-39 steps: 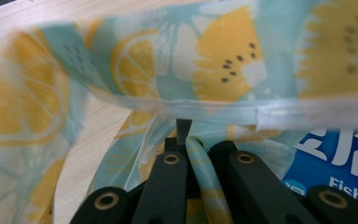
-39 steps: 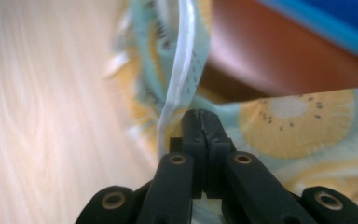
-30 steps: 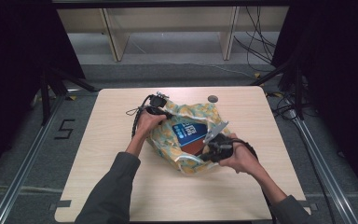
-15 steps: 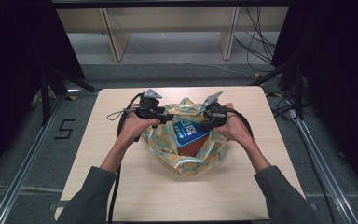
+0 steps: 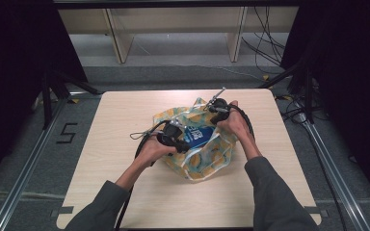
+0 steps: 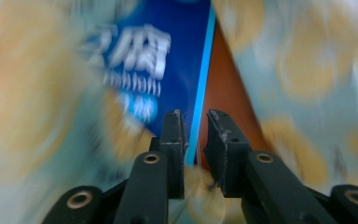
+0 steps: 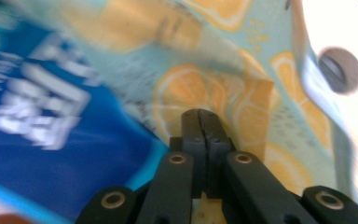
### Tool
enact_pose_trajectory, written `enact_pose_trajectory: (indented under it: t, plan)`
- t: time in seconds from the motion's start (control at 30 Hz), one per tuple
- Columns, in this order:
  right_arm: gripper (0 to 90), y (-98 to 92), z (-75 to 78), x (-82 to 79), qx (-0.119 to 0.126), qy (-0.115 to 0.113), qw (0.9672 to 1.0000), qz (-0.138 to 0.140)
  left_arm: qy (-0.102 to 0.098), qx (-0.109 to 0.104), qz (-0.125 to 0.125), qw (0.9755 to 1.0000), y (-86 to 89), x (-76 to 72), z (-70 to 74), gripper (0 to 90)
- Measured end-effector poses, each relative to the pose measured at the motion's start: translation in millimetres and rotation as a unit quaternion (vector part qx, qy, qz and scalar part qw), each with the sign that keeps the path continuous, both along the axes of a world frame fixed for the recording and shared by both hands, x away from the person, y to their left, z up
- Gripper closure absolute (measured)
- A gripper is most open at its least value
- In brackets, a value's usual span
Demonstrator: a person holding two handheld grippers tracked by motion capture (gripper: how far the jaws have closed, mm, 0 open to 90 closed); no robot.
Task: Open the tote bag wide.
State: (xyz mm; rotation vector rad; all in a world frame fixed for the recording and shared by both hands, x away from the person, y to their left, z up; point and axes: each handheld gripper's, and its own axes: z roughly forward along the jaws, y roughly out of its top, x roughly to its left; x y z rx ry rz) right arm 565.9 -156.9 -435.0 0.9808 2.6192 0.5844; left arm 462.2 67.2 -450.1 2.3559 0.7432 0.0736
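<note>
A thin cloth [image 5: 207,159] printed with orange slices lies bunched in the middle of the table [image 5: 125,120], around a blue packet [image 5: 197,135] with white lettering. My left gripper [image 5: 179,142] hovers at the packet's left edge. In the left gripper view its jaws [image 6: 196,122] stand slightly apart, so it is open, over the packet [image 6: 168,70] and an orange-brown thing [image 6: 223,88], with cloth [image 6: 307,70] on both sides. My right gripper [image 5: 217,109] is at the cloth's far right corner, shut [image 7: 199,114] on a fold of cloth [image 7: 205,88] beside the packet [image 7: 51,140].
A dark round spot [image 7: 340,70] marks the tabletop just past the cloth. Wooden shelf legs [image 5: 118,43] stand beyond the table, and cables [image 5: 270,53] lie on the floor at the far right. A "5" mark [image 5: 66,133] is on the floor at the left.
My left gripper swung from the cloth's far left corner in toward the packet, drawing cloth over it. My right gripper rose from the near right side to the far right corner.
</note>
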Motion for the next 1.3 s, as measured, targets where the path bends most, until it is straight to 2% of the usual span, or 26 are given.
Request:
enact_pose_trajectory:
  t: [0.03,0.17,0.2,0.27,0.33,0.4,0.43,0.47,0.53,0.6,0.67,0.7,0.73,0.77,0.8,0.83,0.9,0.93,0.97,1.0,1.03,1.07,1.1,1.2,1.27,1.3]
  plan:
    - [90.0,-2.8,-2.2,3.7,-0.005,0.002,0.9999,-0.011,-0.001,0.015,-0.007,0.9999,2.2,-5.2,-2.2,76.2]
    - [90.0,-17.4,-11.0,13.9,-0.012,0.009,0.999,-0.041,0.013,0.027,-0.036,0.9989,5.2,-28.2,-13.4,76.6]
    - [90.0,-19.7,-12.5,14.2,-0.013,0.015,0.9986,-0.049,0.019,0.023,-0.042,0.9987,3.6,-33.5,-17.6,76.5]
    - [90.0,-22.8,-14.9,15.6,-0.015,0.015,0.9987,-0.047,0.021,0.026,-0.052,0.9981,0.5,-42.4,-22.9,76.1]
    - [90.0,-21.5,-13.7,13.9,-0.019,0.016,0.9987,-0.044,0.006,0.018,-0.05,0.9986,-0.3,-41.7,-18.0,73.3]
    - [88.9,-18.2,-4.6,8.4,-0.018,0.011,0.999,-0.04,-0.011,0.005,-0.041,0.9991,0.3,-36.7,-6.6,71.7]
    - [88.7,-17.0,0.4,5.5,-0.012,0.007,0.9993,-0.034,-0.021,-0.013,-0.031,0.9992,-0.6,-32.6,0.3,71.7]
    - [88.7,-15.4,7.4,0.5,-0.006,0.008,0.9996,-0.025,-0.035,-0.019,-0.032,0.9987,-1.4,-27.0,8.5,71.7]
    - [88.8,-12.4,19.1,-10.6,0.013,0.002,0.9999,-0.005,-0.041,-0.055,-0.011,0.9976,-12.2,-15.5,21.7,71.8]
    - [88.9,-7.7,25.3,-22.2,0.034,0.012,0.9991,0.021,-0.035,-0.066,-0.008,0.9972,-23.8,-4.4,27.9,71.9]
    - [89.4,-2.3,24.3,-34.5,0.037,0.03,0.9975,0.052,-0.041,-0.051,0.0,0.9978,-43.6,12.5,27.8,71.8]
    - [89.4,-0.1,20.9,-41.5,0.031,0.042,0.9966,0.064,-0.039,-0.033,-0.008,0.9986,-46.0,19.9,28.1,71.8]
    - [89.4,-0.1,20.9,-41.5,0.031,0.042,0.9966,0.064,-0.039,-0.033,-0.008,0.9986,-46.0,19.9,28.1,71.9]
    - [89.7,0.4,15.4,-52.2,0.019,0.05,0.9959,0.073,-0.05,-0.016,0.02,0.9984,-53.3,37.6,25.3,72.6]
    - [89.8,-2.0,13.9,-54.7,0.013,0.052,0.9948,0.087,-0.051,0.005,0.042,0.9978,-52.7,48.7,25.7,72.8]
    - [89.9,-5.3,11.7,-60.0,0.011,0.057,0.9944,0.088,-0.063,-0.001,0.059,0.9963,-51.6,57.1,24.1,73.4]
    - [90.0,-13.7,9.8,-65.9,0.01,0.06,0.9944,0.086,-0.063,0.003,0.09,0.9939,-43.7,76.6,23.6,74.2]
    - [90.0,-17.4,9.1,-67.6,0.008,0.06,0.9945,0.086,-0.065,-0.004,0.111,0.9917,-37.4,87.6,20.6,74.5]
    - [90.0,-23.2,7.9,-70.1,0.006,0.062,0.9942,0.088,-0.064,-0.003,0.124,0.9902,-33.7,93.3,17.7,75.9]
    - [90.0,-23.2,7.9,-70.1,0.006,0.062,0.9942,0.088,-0.064,-0.003,0.124,0.9902,-33.7,93.3,17.7,75.9]
    - [90.0,-26.3,7.1,-72.1,0.005,0.067,0.9942,0.084,-0.051,-0.005,0.145,0.9881,-25.6,102.9,12.4,75.9]
    - [90.0,-33.2,5.2,-73.9,-0.003,0.07,0.9941,0.083,-0.049,-0.009,0.153,0.987,-21.4,106.6,9.9,76.8]
    - [90.0,-41.5,1.5,-76.4,-0.018,0.072,0.9939,0.082,-0.043,-0.018,0.172,0.9841,-11.3,113.2,4.7,77.7]
    - [90.0,-48.6,-6.0,-79.7,-0.027,0.082,0.9932,0.079,-0.036,-0.025,0.181,0.9826,-2.7,116.8,1.9,78.7]
    - [90.0,-50.5,-10.2,-82.4,-0.029,0.085,0.9928,0.08,-0.035,-0.029,0.194,0.98,3.3,117.7,0.0,77.7]
    - [90.0,-50.0,-8.2,-83.2,-0.026,0.079,0.9927,0.088,-0.034,-0.038,0.189,0.9808,2.6,114.2,2.5,75.6]
